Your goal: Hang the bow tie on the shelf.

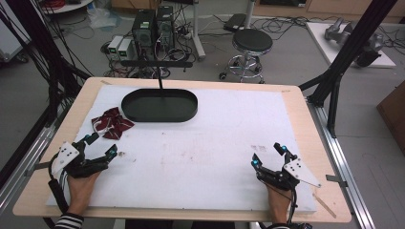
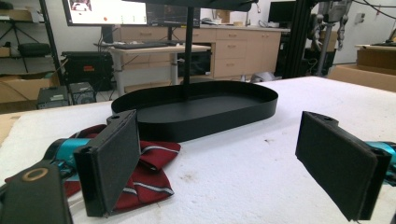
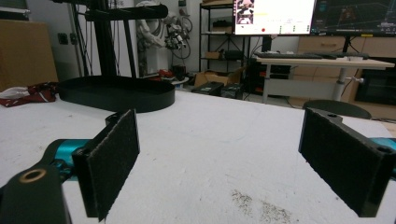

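Black two-jaw claws, teal fingertip joints, grey three-cornered plates, trailing black cables, striped sleeve.

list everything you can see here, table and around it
red cloth: one, dark red with pale stripes, crumpled on the table's left, beside the tray
tray: one, black, oval, far left-centre of the table, a black post rising from it
white mat: one, white, covering the tabletop
table: one, light wood edge
stool: one, black seat, chrome legs, on the floor beyond the table
computer towers: two, dark, on the floor beyond the table
left gripper: one, black, open, near the cloth
right gripper: one, black, open, table's near right
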### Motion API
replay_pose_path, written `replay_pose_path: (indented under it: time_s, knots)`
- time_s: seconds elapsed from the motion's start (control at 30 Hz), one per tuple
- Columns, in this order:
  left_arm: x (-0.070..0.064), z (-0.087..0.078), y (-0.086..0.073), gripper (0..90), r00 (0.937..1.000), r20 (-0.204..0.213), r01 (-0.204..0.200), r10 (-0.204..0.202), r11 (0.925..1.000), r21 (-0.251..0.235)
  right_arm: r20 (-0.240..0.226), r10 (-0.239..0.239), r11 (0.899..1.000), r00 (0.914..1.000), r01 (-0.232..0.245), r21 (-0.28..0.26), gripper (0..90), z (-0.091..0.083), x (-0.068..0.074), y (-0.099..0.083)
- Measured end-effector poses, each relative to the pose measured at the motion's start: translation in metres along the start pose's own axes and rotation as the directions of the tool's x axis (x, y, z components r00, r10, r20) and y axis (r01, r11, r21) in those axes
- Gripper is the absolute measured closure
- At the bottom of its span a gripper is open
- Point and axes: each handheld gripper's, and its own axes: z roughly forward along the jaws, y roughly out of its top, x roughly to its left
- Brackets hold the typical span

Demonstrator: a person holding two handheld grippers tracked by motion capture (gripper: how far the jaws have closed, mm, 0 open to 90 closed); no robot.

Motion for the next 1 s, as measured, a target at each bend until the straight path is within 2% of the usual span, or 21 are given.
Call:
replay_pose_path:
  time_s: [0.13, 0.3, 0.77, 1.0]
  knots:
    - [0.000, 0.000, 0.000, 14.3, 1.0000, -0.005, 0.004, -0.004, 1.0000, -0.007, 0.000, 0.001, 1.000, 1.0000, -0.001, -0.002, 11.5, 0.000, 0.000, 0.000]
    - [-0.002, -0.001, -0.001, 14.3, 0.9999, -0.011, -0.012, 0.012, 0.9998, -0.018, -0.001, 0.001, 1.000, 1.0000, -0.001, 0.000, 11.5, 0.000, 0.001, 0.000]
    - [0.001, -0.001, 0.000, 14.3, 0.9996, -0.023, 0.017, -0.017, 0.9998, -0.010, 0.000, -0.001, 1.000, 1.0000, 0.001, -0.001, 11.5, 0.000, 0.000, 0.000]
    - [0.003, -0.004, 0.012, 14.4, 0.9994, -0.029, 0.017, -0.018, 0.9995, -0.028, -0.001, 0.001, 1.000, 1.0000, -0.001, 0.001, 11.5, 0.000, 0.000, 0.000]
